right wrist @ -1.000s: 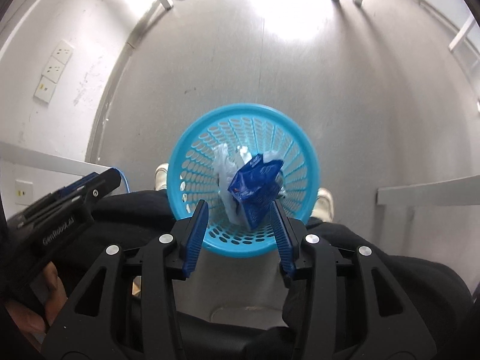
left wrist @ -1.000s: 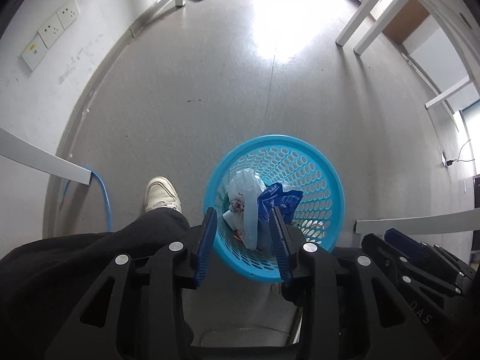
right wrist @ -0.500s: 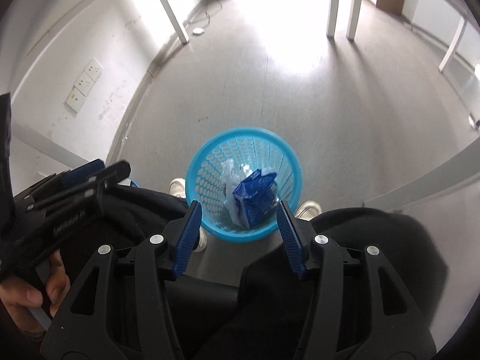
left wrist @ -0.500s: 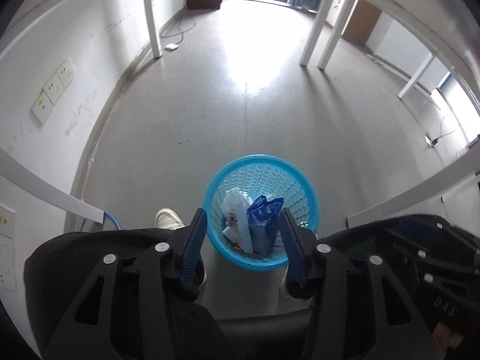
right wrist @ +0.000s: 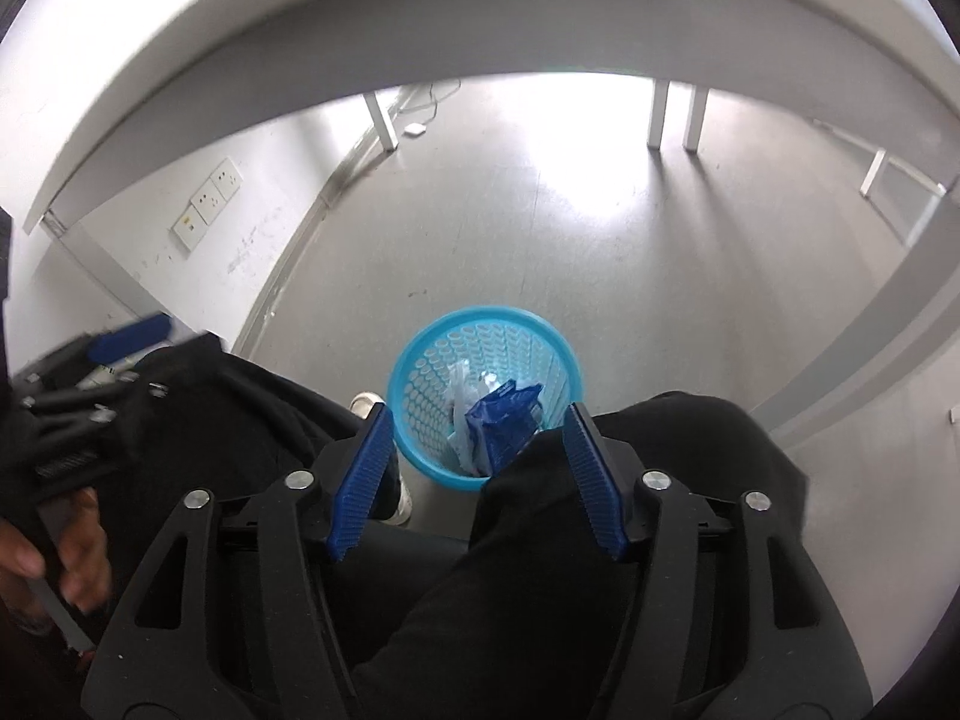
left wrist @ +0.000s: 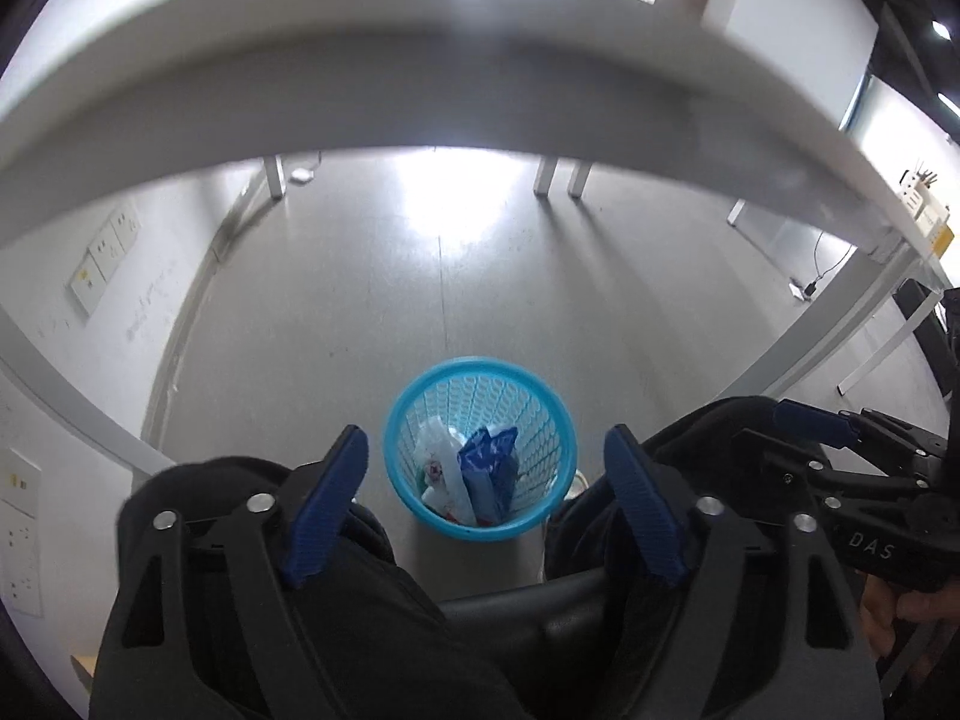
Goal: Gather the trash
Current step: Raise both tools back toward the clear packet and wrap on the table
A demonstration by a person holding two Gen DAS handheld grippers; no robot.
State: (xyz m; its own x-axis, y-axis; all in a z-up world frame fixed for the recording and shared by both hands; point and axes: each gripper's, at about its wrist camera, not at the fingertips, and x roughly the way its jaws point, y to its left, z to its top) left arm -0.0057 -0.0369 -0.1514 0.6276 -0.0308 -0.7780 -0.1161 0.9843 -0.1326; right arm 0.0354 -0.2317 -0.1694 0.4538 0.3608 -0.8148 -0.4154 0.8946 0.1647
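While both sets of jaws are opening w/ nothing between them, the left hand-held gripper (left wrist: 486,504) and right hand-held gripper (right wrist: 477,477) are held above a blue basket (left wrist: 543,396), seen lower centre of each frame on the grey floor (left wrist: 360,312). A blue wrapper (left wrist: 487,455) & white plastic bag (left wrist: 437,447) are seen inside it. A white surface (left wrist: 420,78) is arched across the top; dark-trousered knees (right wrist: 660,438) are seen beside the basket
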